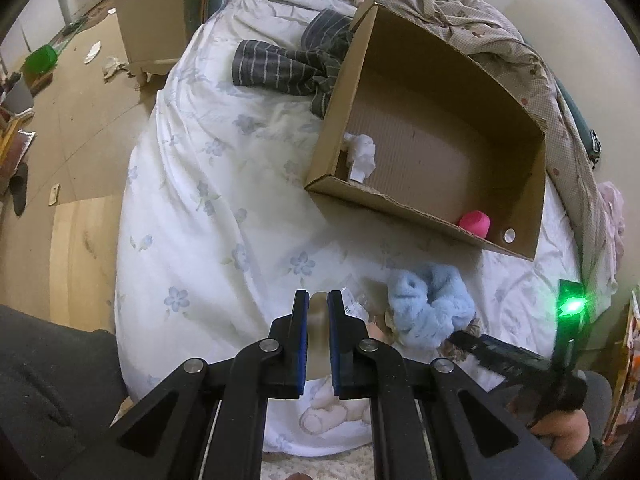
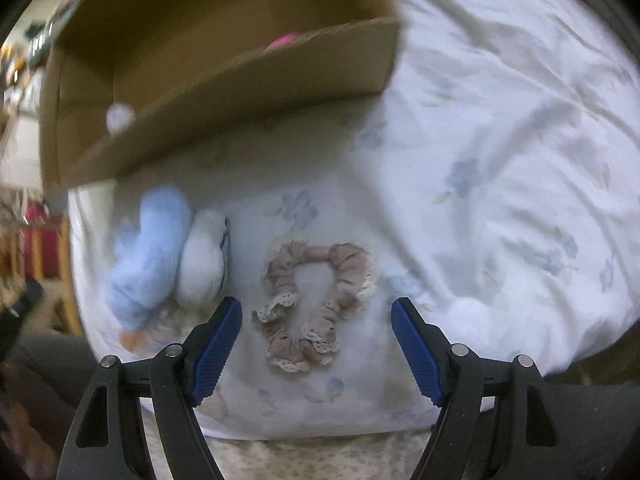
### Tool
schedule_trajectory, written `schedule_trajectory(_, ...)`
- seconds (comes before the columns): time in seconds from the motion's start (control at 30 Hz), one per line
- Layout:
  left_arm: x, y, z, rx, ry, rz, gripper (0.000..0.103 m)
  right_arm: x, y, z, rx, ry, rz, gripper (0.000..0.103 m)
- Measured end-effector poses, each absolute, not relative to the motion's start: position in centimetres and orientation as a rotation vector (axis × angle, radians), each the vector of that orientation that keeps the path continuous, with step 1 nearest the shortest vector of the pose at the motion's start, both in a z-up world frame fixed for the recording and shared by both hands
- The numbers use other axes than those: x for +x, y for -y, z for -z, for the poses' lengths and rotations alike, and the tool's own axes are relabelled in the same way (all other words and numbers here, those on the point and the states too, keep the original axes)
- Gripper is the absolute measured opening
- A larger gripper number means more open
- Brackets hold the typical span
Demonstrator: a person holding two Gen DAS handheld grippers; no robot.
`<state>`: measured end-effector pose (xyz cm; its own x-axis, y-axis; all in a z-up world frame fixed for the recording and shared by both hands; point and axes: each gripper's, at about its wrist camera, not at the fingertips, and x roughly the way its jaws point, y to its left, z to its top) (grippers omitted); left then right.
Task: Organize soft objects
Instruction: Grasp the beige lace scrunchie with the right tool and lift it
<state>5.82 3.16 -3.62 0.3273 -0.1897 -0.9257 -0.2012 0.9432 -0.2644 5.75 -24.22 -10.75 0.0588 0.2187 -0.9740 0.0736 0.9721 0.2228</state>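
The right gripper (image 2: 316, 320) hangs low over the white floral bedsheet (image 2: 500, 140), jaws spread wide on either side of a beige lace-trimmed fabric scrunchie (image 2: 316, 300) lying flat. A fluffy light-blue plush toy (image 2: 148, 256) lies beside it, near the open brown cardboard box (image 2: 248, 80). The left gripper (image 1: 318, 304) hovers with jaws nearly together, holding nothing.

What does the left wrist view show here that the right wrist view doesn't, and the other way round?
Only the left wrist view shows the striped grey garment, white tissue inside the box, the floor, and the nearly closed left claw. Only the right wrist view shows the beige lace scrunchie between the open right claw fingers. Both show the cardboard box, pink item, and fluffy blue scrunchie.
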Motion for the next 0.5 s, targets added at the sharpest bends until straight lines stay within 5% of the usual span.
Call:
schedule_trajectory(0.17, 6.2, -2.9, 4.1, -0.349, -1.253, -0.014, 0.008, 6.0, 22.2, 11.8, 0.083, -1.520, -0.094, 0.082)
schedule_trajectory(0.27, 6.4, -2.9, 4.4, -0.350, -1.262, -0.020, 0.008, 6.0, 21.9, 11.9, 0.019, -1.508, -0.068, 0.062)
schedule_trajectory(0.33, 6.5, -3.0, 4.5, -0.353, -1.266, -0.022, 0.008, 6.1, 22.2, 11.7, 0.000, -1.495, -0.044, 0.035)
schedule_trajectory(0.43, 6.4, -3.1, 4.6, -0.354, -1.267, -0.030, 0.008, 6.5, 23.1, 11.3, 0.018, -1.482, -0.014, 0.019)
schedule_trajectory(0.5, 6.4, -3.1, 4.7, -0.352, -1.266, -0.037, 0.008, 6.6, 23.8, 10.9, 0.031, -1.463, 0.018, 0.017)
